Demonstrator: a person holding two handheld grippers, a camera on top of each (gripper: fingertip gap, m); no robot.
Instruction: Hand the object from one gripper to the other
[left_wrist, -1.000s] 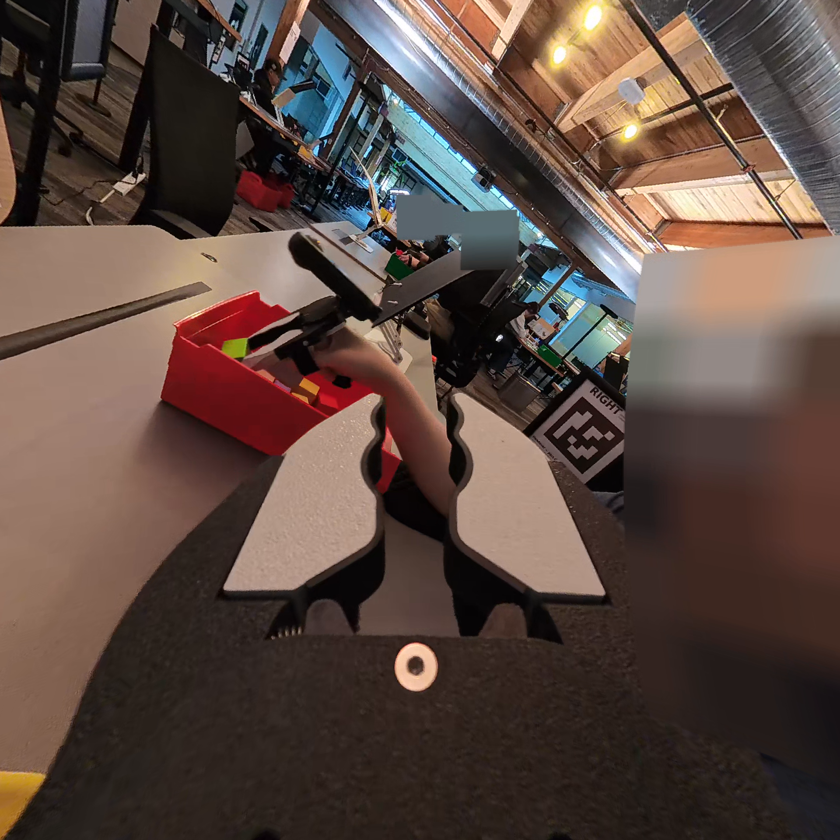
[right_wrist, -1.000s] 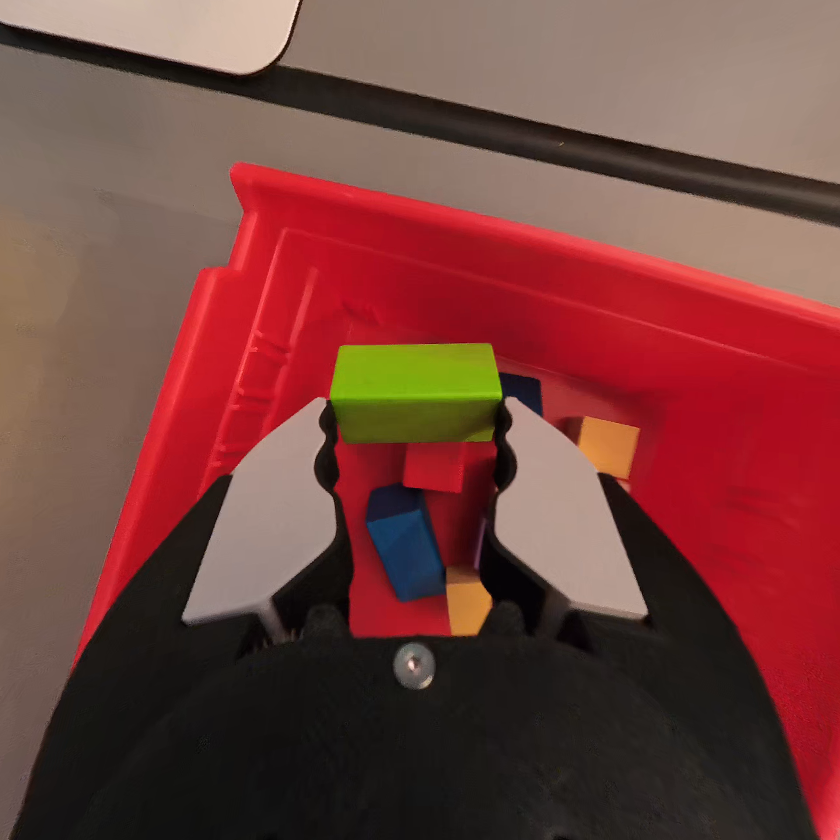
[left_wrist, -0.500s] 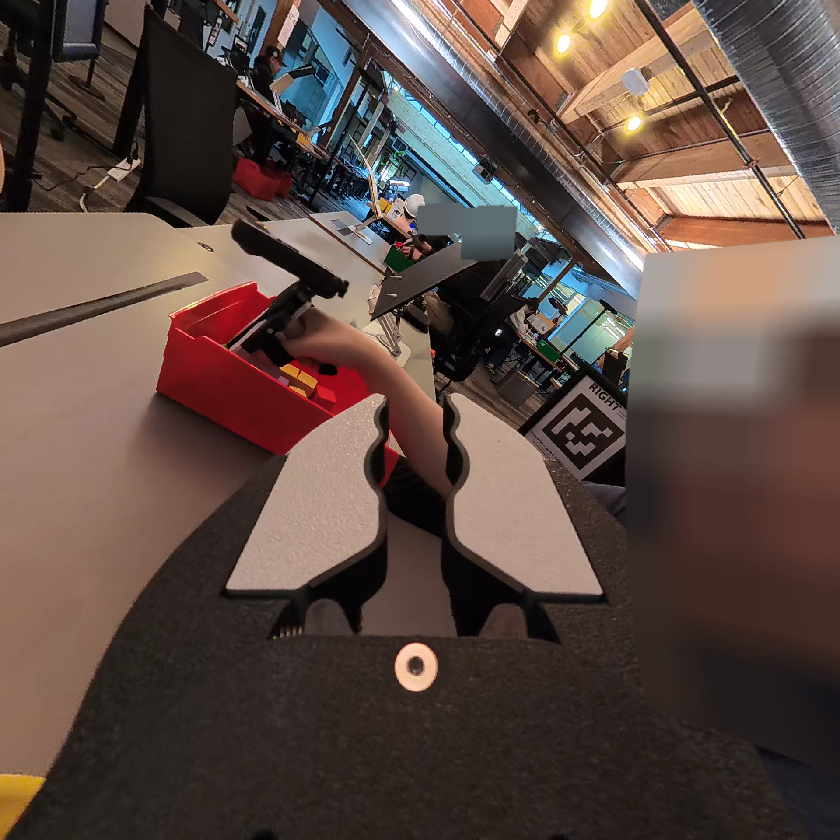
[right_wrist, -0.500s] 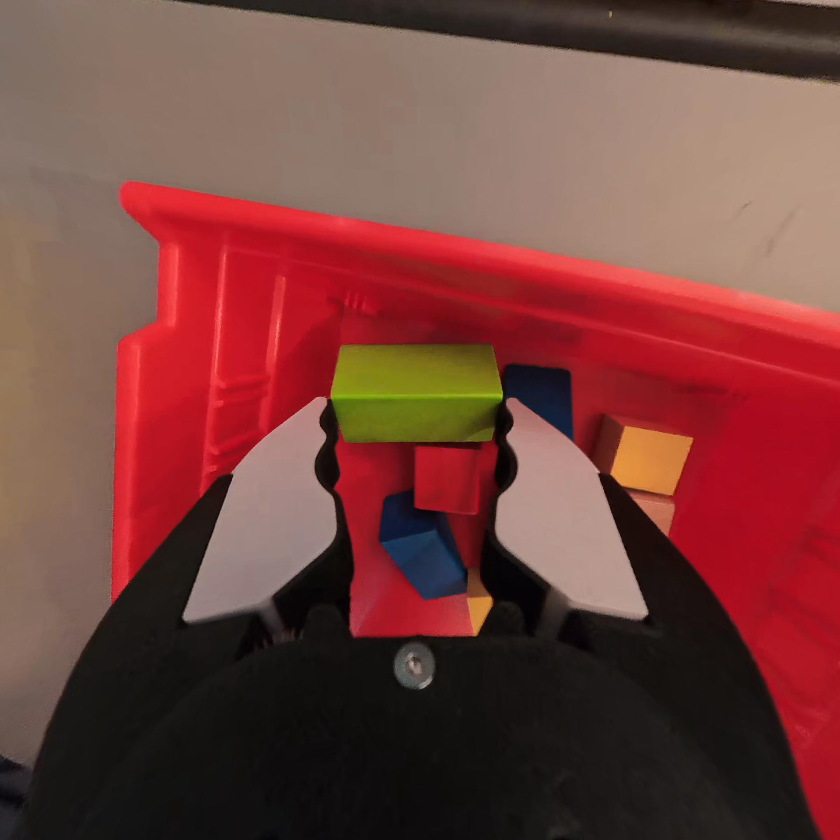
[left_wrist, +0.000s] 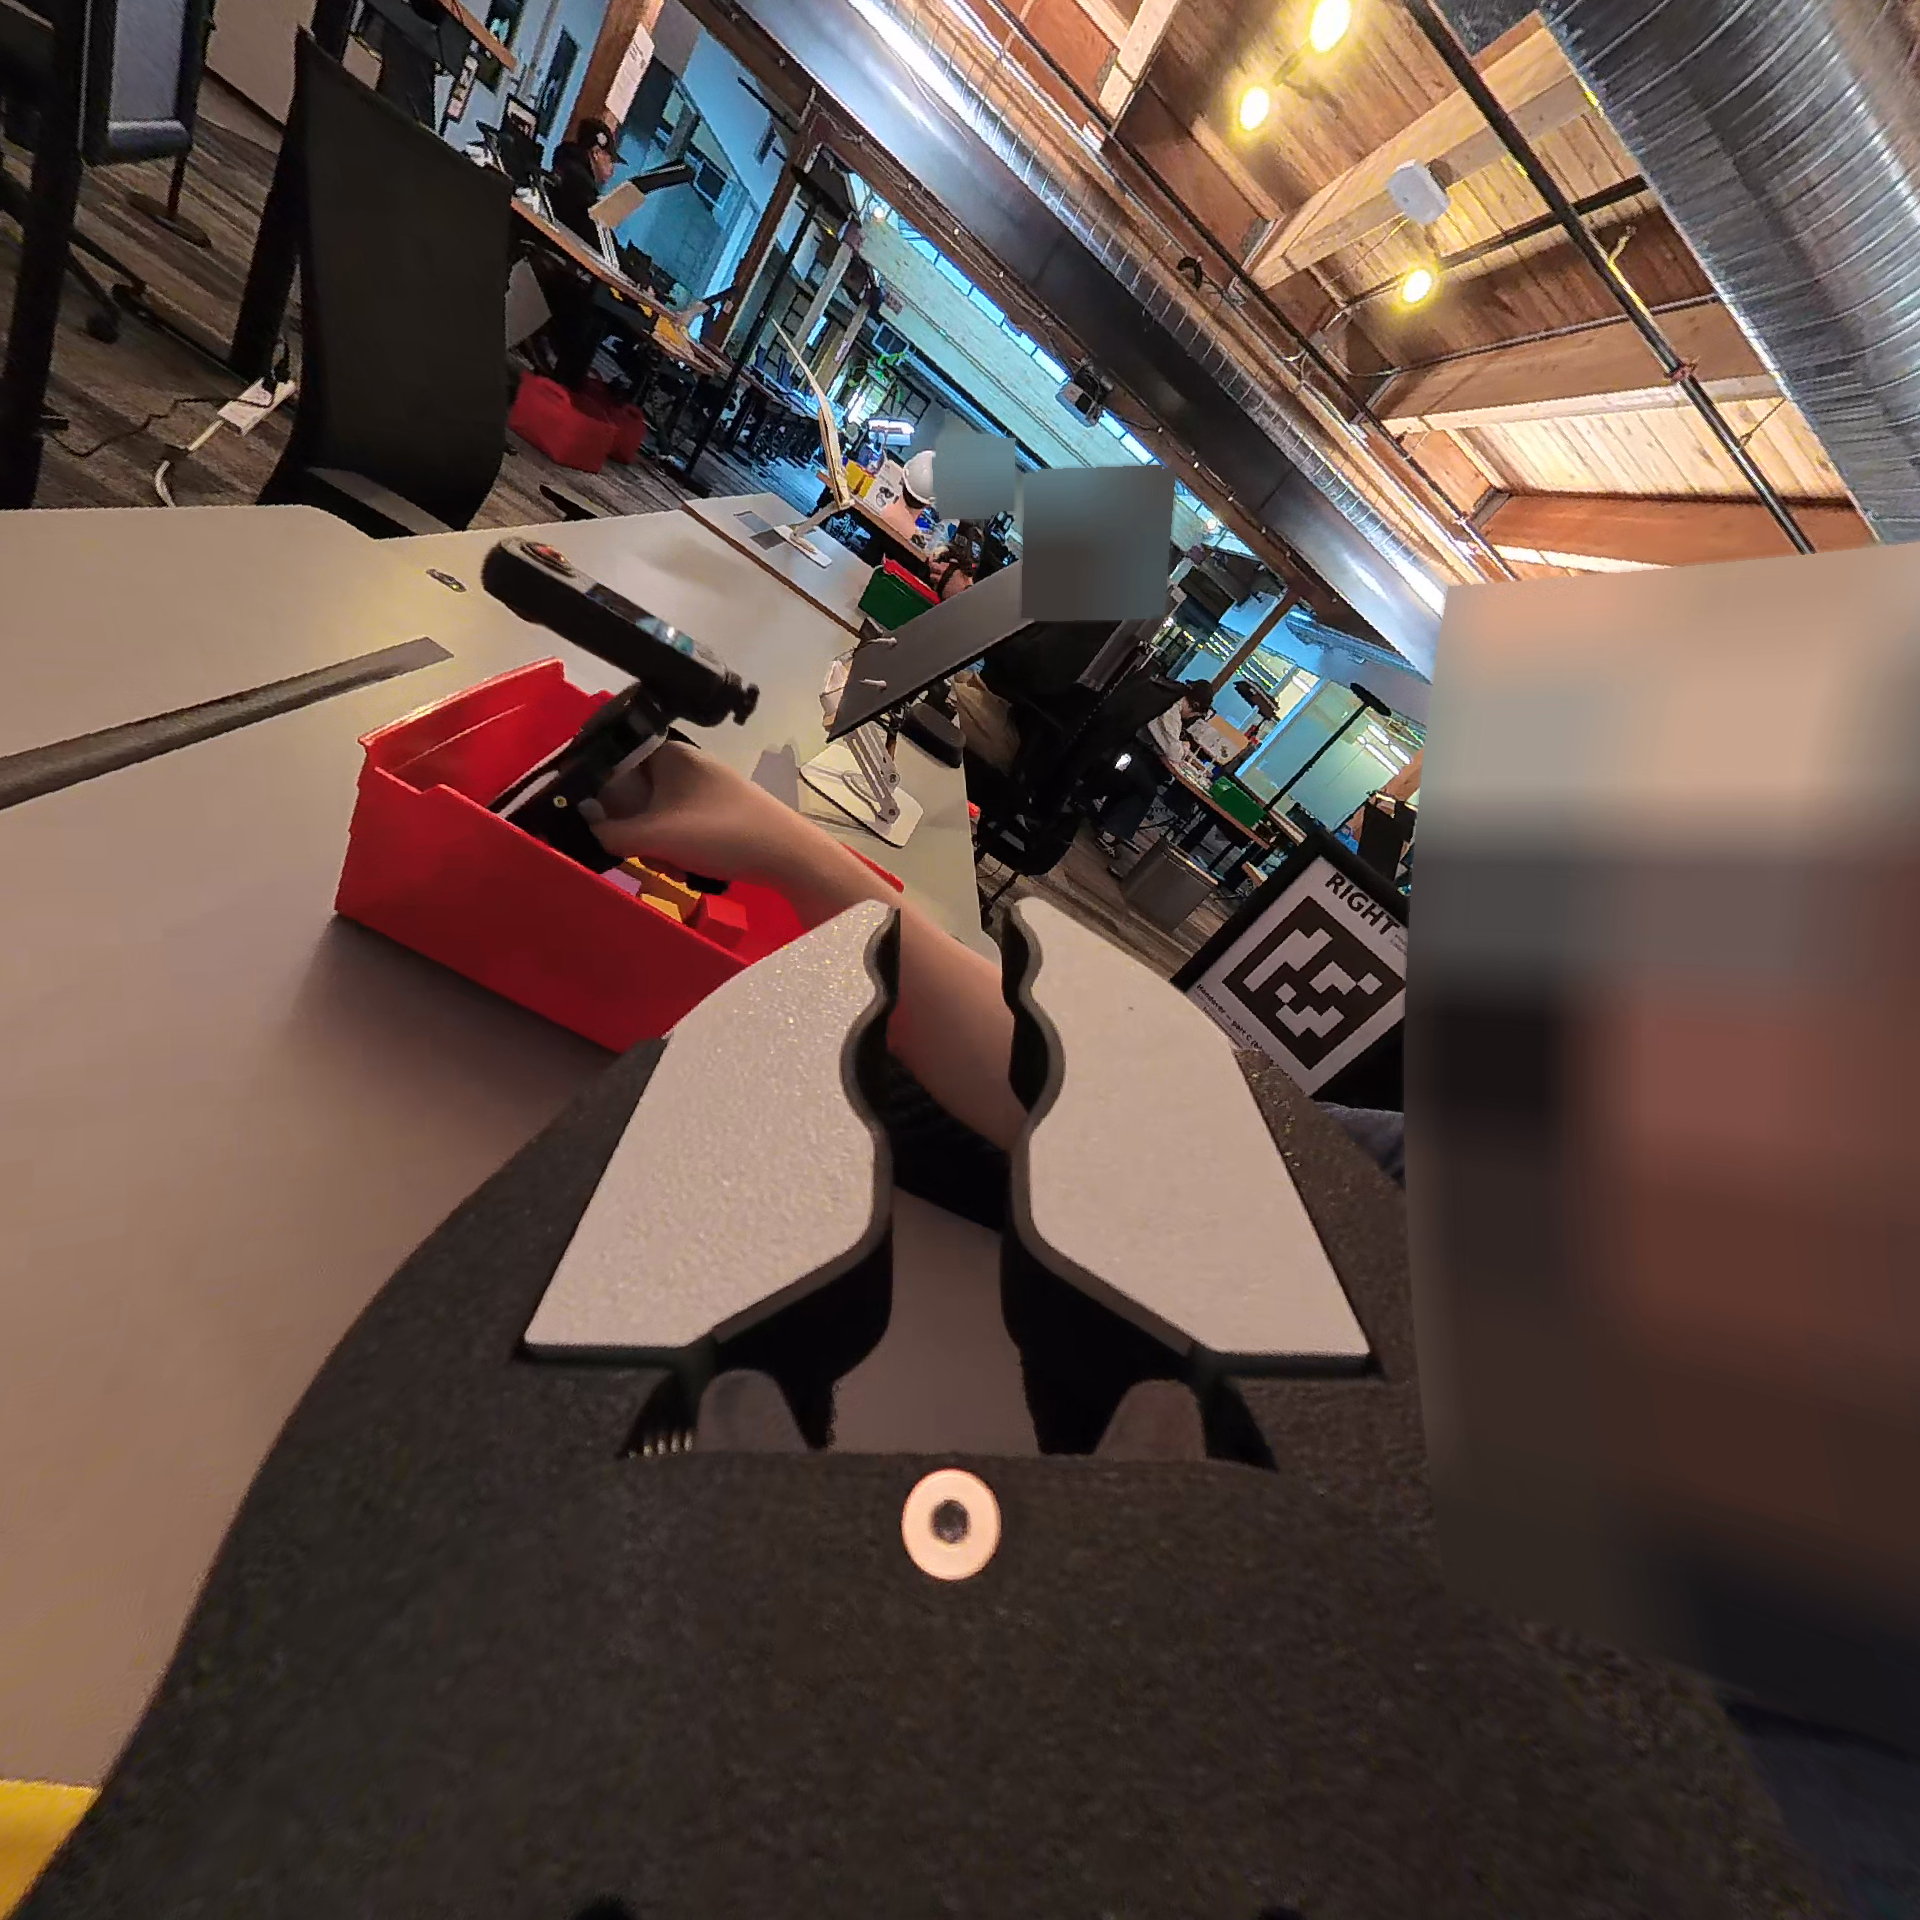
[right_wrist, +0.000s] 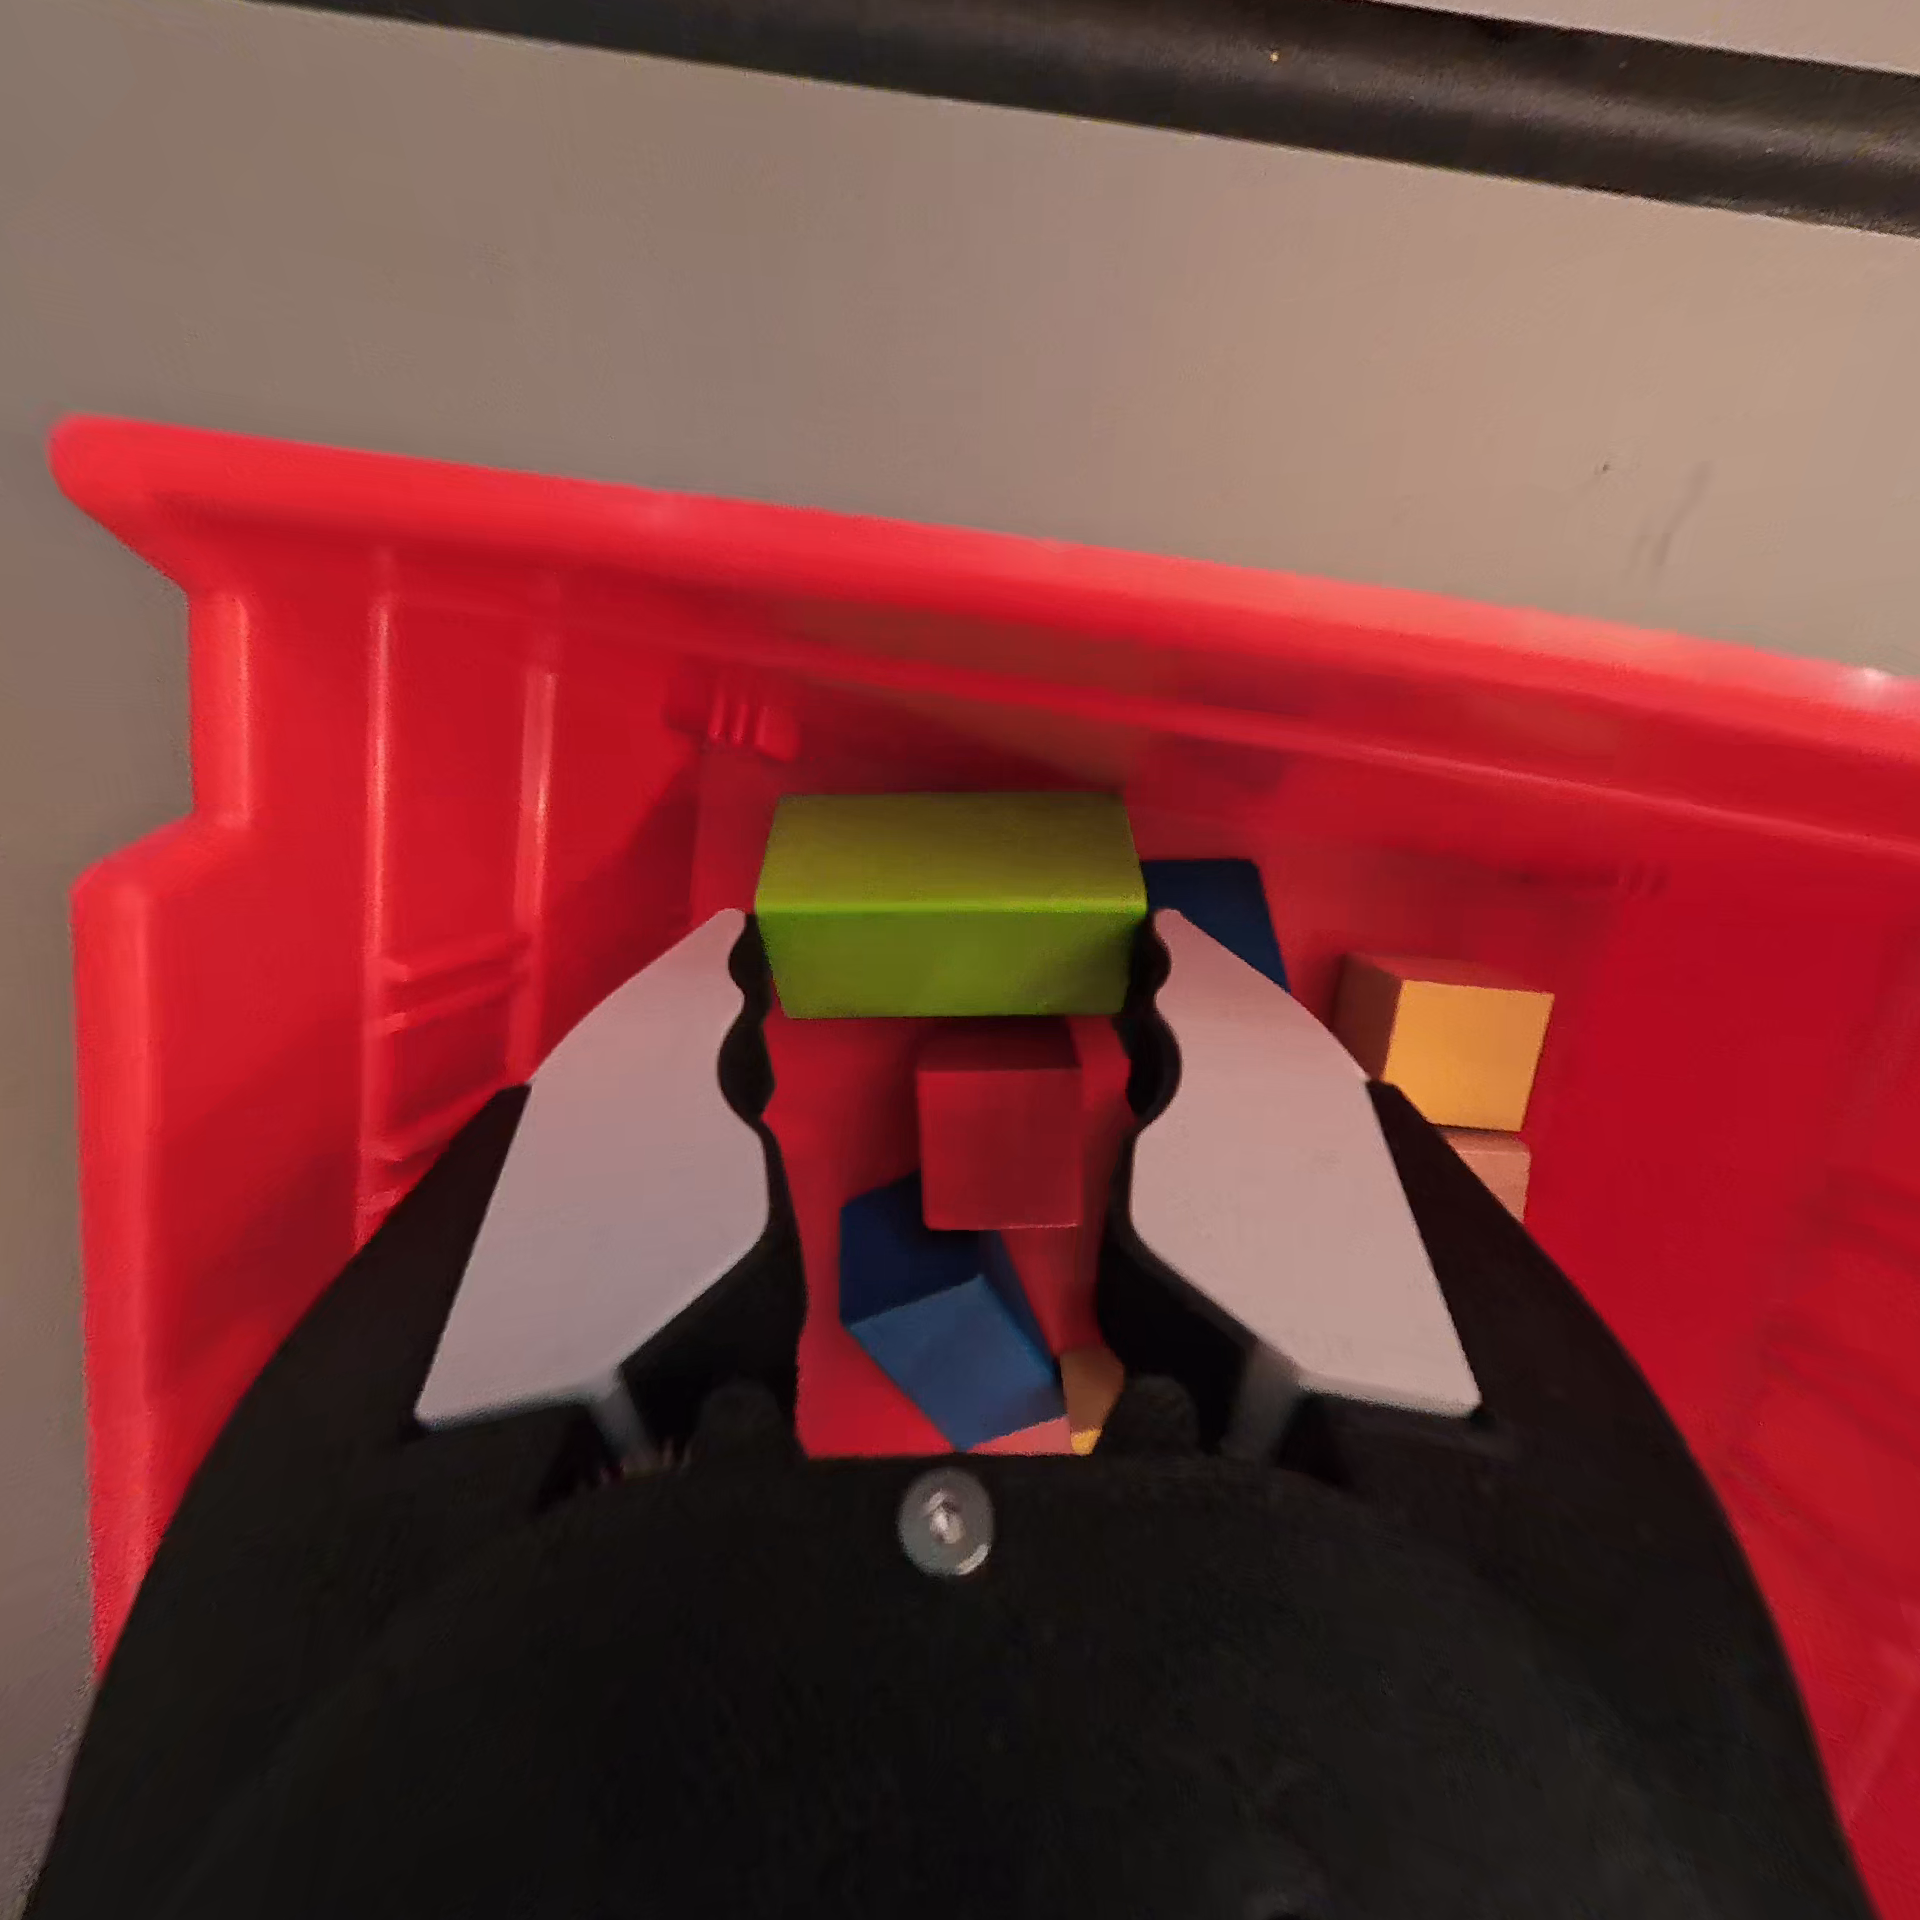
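My right gripper (right_wrist: 948, 935) is shut on a lime-green rectangular block (right_wrist: 945, 883), gripping its two short ends. It holds the block low inside a red bin (right_wrist: 436, 831), near the far wall and just beyond a red cube (right_wrist: 997, 1132). I cannot tell whether the block touches the bin floor. My left gripper (left_wrist: 948, 925) is open with a narrow gap and holds nothing. It hovers over the grey table (left_wrist: 156, 1039), short of the red bin (left_wrist: 499, 914). In the left wrist view a hand (left_wrist: 707, 821) reaches into the bin, and the green block is hidden there.
Loose blocks lie in the bin: a blue block (right_wrist: 935, 1340), an orange cube (right_wrist: 1455, 1049) and a dark blue one (right_wrist: 1216, 914). A black strip (right_wrist: 1143, 83) crosses the table beyond the bin. A marker board (left_wrist: 1309, 977) and a desk lamp (left_wrist: 883, 769) stand at the right.
My right gripper has gone down into the red bin with the green block still in it; the bin walls and loose blocks look closer. My left gripper has hardly moved.
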